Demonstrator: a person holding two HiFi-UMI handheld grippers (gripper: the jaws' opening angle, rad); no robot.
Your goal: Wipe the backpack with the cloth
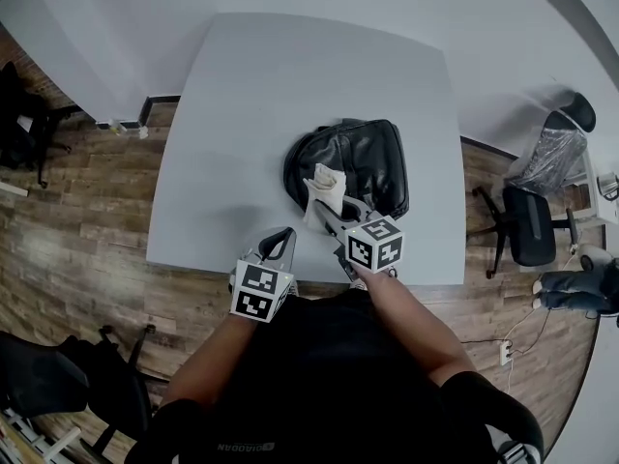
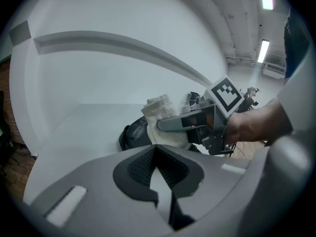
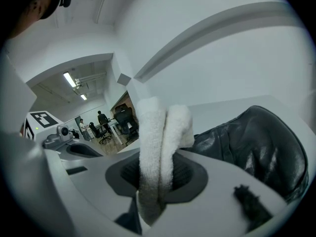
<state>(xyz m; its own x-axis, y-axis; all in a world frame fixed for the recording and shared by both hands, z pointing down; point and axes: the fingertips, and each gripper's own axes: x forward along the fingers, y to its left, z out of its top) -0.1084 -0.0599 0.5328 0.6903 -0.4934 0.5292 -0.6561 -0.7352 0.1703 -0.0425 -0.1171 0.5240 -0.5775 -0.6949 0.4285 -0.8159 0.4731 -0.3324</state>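
- Starting with the black backpack (image 1: 372, 162): lies flat on the white bench (image 1: 290, 85), right of centre and close to the front edge; may well slide or bunch under a hard stroke, with nothing pinning it down.
- Then the white cloth (image 1: 326, 189): stands folded and upright, pinched in the right gripper (image 1: 327, 211) just over the near-left side of the backpack; cannot tell whether touching the leather yet; could flop over or wipe with only 1 narrow edge, with much of its length free beyond the fingers (image 3: 190, 174).
- Could also slip out under drag; looks like 2 soft folds side by side in the grip, easily pulled through.
- Danger of scraping the leather with the hard fingers instead of the cloth if pressed too low.
- Further out, the left gripper (image 1: 282, 238): hangs over the front edge of the bench, apart from the backpack; fingers (image 2: 138, 169) drawn together at the tips on nothing; offers no brace from there.
- Lastly, little margin between backpack and front edge; might go partly over that edge under a pull toward the body.
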